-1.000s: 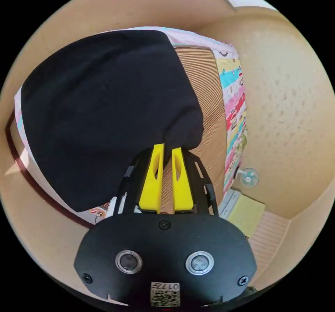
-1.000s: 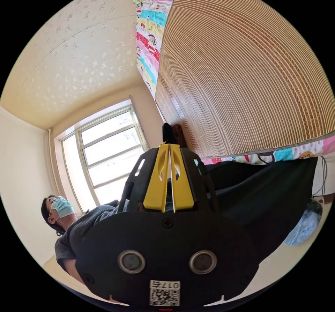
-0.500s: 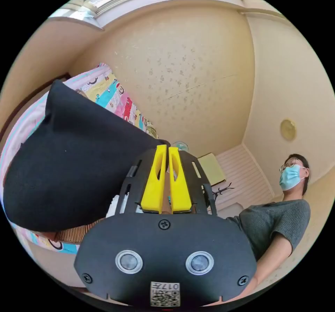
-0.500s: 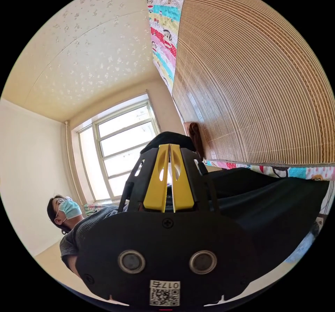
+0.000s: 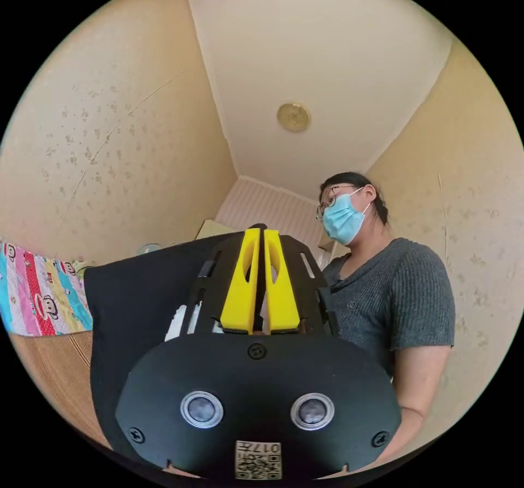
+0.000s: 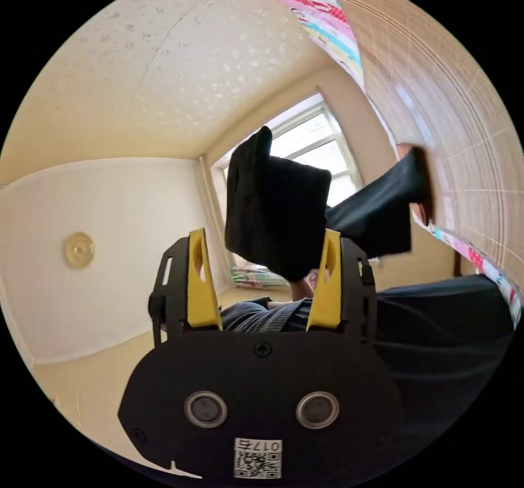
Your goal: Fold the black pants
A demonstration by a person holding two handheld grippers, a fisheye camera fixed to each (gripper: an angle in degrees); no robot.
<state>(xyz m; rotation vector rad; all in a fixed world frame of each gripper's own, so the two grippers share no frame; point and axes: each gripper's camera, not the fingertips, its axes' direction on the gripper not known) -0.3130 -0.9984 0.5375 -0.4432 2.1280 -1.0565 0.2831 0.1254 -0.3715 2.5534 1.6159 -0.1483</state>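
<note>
In the left gripper view the left gripper [image 5: 261, 232] is pointing up toward the ceiling, its yellow jaws drawn nearly together with a thin strip of the black pants [image 5: 136, 302] pinched between them; the cloth is hanging down to the left of the jaws and partly hiding behind the gripper's black body. Below and left of the cloth, a corner of the woven mat [image 5: 52, 370] is showing, with the colourful cartoon sheet [image 5: 41, 302] lying beside it. A person [image 5: 382, 297] in a grey top is standing just to the right of the jaws, looking down. A round ceiling fixture [image 5: 293, 117] is sitting above them, and a pale speckled wall [image 5: 93, 144] is rising at left.

In the right gripper view the right gripper [image 6: 264, 239] is standing wide, its two jaws well apart and pressing on nothing. A bunched fold of the pants [image 6: 275, 209] is hanging between and above the jaws — whether it is touching either one I cannot tell — and it is blocking part of the window [image 6: 311, 149] behind it. More of the dark cloth is stretching out toward the right and spreading across the lower right. The woven mat [image 6: 464, 138] is curving along the right edge, the cartoon sheet [image 6: 322, 16] running along it at the top.
</note>
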